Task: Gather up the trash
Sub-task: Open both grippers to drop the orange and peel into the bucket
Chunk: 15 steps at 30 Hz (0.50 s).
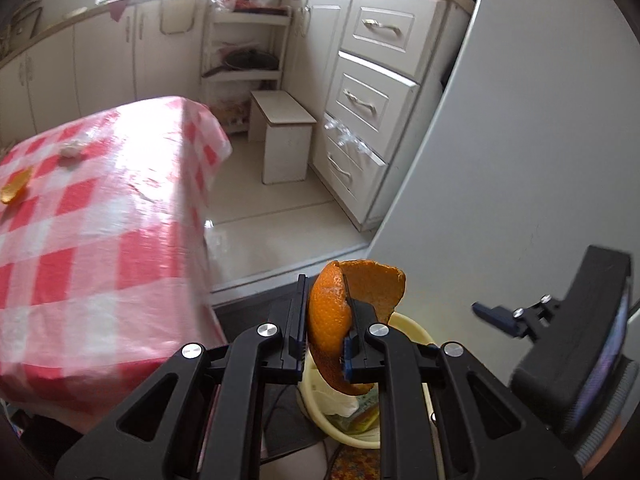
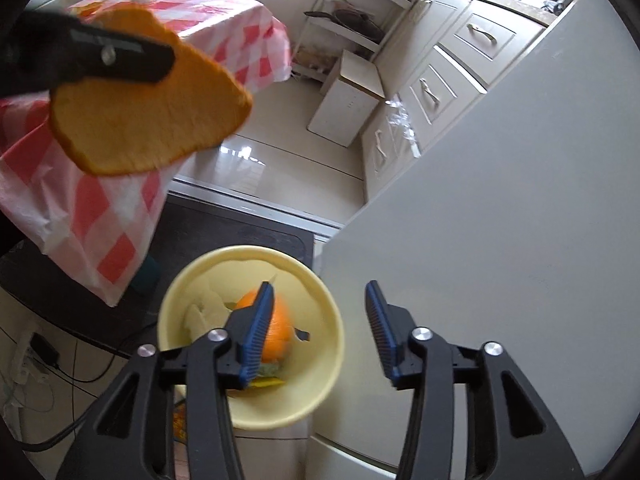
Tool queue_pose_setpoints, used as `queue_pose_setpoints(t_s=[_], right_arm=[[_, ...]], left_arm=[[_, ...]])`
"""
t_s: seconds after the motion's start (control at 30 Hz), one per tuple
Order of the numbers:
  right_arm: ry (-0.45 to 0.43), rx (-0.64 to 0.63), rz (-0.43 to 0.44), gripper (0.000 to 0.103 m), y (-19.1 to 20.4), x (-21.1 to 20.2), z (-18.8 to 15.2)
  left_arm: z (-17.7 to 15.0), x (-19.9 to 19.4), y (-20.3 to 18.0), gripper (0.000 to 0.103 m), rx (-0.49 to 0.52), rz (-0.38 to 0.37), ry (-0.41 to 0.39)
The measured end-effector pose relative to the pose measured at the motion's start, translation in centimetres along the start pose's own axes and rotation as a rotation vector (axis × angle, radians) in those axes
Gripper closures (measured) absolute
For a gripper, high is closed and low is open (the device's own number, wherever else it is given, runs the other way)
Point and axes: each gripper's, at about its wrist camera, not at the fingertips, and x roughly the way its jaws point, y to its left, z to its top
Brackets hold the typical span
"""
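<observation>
The left gripper's [image 1: 326, 320] fingers cover the middle of the orange peel [image 1: 340, 320] and most of the yellow bin [image 1: 412, 328] below. In the right view, a blue finger [image 2: 256, 336] hides part of the orange scrap [image 2: 280, 332] in the bin [image 2: 328, 360]. A peel [image 1: 16, 188] on the table [image 1: 100, 220] is cut off at the left edge. The white lump [image 1: 72, 149] further back is too blurred to identify.

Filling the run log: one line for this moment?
left claw: shut on orange peel | right claw: open, empty | yellow bin: below, holds peel
</observation>
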Motion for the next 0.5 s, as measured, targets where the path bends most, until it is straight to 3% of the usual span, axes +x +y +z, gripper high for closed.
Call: queue_pose_setpoints(t_s=[0.23, 0.37, 0.5], right_arm=[[0.018, -0.062, -0.052, 0.040, -0.9, -1.0, 0.0], [0.031, -0.135, -0.074, 0.038, -1.3, -1.6, -0.4], [0.039, -0.128, -0.089, 0.038, -2.4, -1.7, -0.5]], left_arm=[[-0.2, 2.6, -1.8, 0.088, 0.019, -0.036, 0.067], [-0.8, 4.2, -2.5, 0.068, 0.021, -0.060, 0.125], [-1.0, 4.1, -3.0, 0.058, 0.034, -0.055, 0.122]])
